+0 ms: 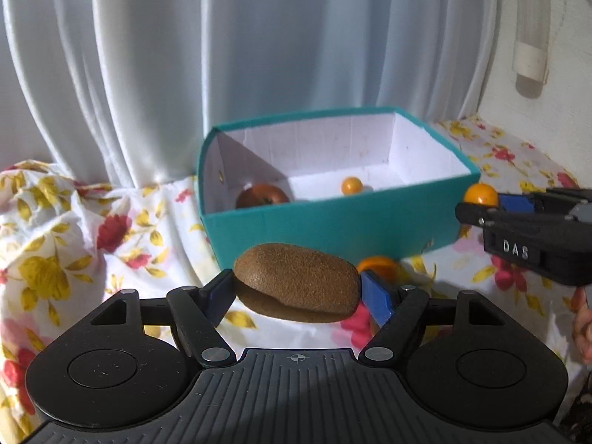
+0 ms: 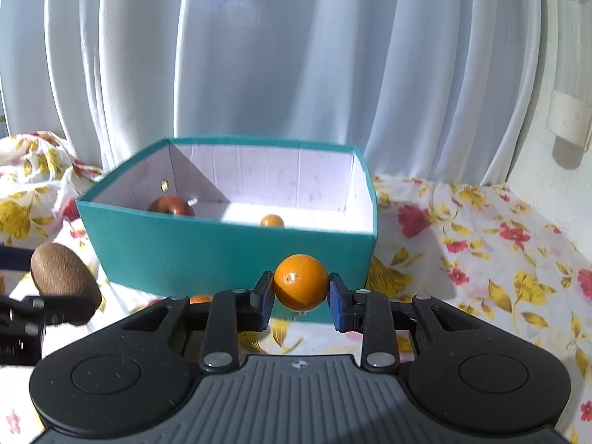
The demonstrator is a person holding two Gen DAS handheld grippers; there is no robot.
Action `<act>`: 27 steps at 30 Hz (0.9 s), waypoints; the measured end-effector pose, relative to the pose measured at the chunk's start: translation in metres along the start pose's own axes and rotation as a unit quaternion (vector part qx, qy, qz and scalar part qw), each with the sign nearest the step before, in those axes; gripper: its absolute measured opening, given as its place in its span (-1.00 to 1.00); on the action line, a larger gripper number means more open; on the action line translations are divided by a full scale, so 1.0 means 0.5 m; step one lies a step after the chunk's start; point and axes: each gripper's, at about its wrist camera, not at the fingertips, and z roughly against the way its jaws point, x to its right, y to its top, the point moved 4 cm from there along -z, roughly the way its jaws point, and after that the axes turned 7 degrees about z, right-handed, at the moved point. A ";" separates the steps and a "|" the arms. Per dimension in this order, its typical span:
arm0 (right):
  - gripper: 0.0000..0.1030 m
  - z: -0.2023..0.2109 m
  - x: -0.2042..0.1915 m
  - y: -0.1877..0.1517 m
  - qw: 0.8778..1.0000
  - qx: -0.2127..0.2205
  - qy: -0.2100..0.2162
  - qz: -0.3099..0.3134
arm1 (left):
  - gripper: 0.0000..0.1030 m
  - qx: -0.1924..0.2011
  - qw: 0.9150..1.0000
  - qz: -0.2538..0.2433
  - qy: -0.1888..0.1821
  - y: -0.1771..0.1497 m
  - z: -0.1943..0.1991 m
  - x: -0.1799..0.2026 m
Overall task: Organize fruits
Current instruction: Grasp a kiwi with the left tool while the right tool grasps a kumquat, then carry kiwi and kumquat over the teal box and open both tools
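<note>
I have the kiwi (image 1: 298, 283) clamped lengthwise in the left gripper (image 1: 298, 292), jaws pressing on both of its ends at lower centre of the left view; it looks soft and fuzzy, so I'd keep the squeeze gentle. The right gripper (image 2: 300, 296) has its jaws closed on a small orange fruit (image 2: 300, 282), smooth and round, likely to slip. Both hang in front of the teal box (image 2: 222, 255), not over it
</note>
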 end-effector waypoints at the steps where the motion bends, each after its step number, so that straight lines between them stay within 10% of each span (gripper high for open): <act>1: -0.41 0.007 0.000 0.012 1.000 0.008 0.002 0.000 | 0.52 0.009 1.000 0.003 0.004 0.018 0.006 0.000; 13: -0.41 0.040 0.010 0.174 0.997 0.077 -0.017 0.013 | 0.52 0.061 0.995 0.047 0.061 0.204 0.021 0.001; 27: -0.41 0.012 0.011 0.212 0.997 0.078 -0.010 -0.025 | 0.52 0.052 0.993 0.069 0.086 0.215 -0.020 -0.018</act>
